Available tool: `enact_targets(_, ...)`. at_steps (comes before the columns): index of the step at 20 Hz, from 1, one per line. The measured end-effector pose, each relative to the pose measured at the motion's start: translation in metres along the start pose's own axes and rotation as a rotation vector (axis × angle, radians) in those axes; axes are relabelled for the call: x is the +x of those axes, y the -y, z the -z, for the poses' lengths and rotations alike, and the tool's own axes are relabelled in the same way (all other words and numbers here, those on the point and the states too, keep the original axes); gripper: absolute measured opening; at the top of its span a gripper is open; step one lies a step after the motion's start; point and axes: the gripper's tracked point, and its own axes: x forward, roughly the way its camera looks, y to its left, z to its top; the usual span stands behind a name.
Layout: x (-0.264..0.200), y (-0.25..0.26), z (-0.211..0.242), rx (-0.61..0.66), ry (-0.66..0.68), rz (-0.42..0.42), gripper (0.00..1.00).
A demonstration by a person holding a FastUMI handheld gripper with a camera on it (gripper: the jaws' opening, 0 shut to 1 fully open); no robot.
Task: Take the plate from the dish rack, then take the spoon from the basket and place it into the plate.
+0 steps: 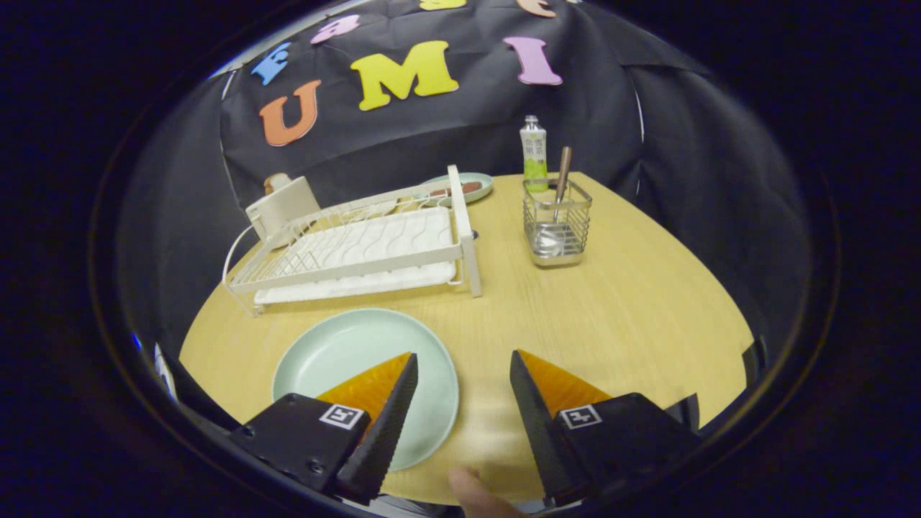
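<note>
The gripper [460, 360] is seen low in the frame with its fingers spread apart and nothing held between them; a fingertip of the person's hand [475, 493] is visible at the bottom centre. One pale green plate [345, 360] is found lying flat on the bench [633, 309], just ahead of and partly under the left finger, so the first step is judged done. One dish rack [360, 244] is noted at centre left, with no plate in it. One wire basket [556, 226] is recorded at upper right of centre, well beyond the fingers and to the right of their line. One spoon [560, 188] is seen standing in it, bowl down, its long axis near upright and leaning slightly, the handle rising above the rim. The next move is judged to call for a reach forward and to the right toward that handle. One bottle [533, 147] behind the basket, one further dish [460, 187] behind the rack, and one cream container [282, 207] at its left end are also counted.
</note>
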Motion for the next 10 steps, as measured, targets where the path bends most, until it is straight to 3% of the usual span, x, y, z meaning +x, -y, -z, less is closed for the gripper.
enact_targets(6,-0.006,0.03,-0.046,-0.043,0.183,0.043,0.94)
enact_targets(10,0.001,0.045,-0.084,-0.055,0.264,-0.012,0.95)
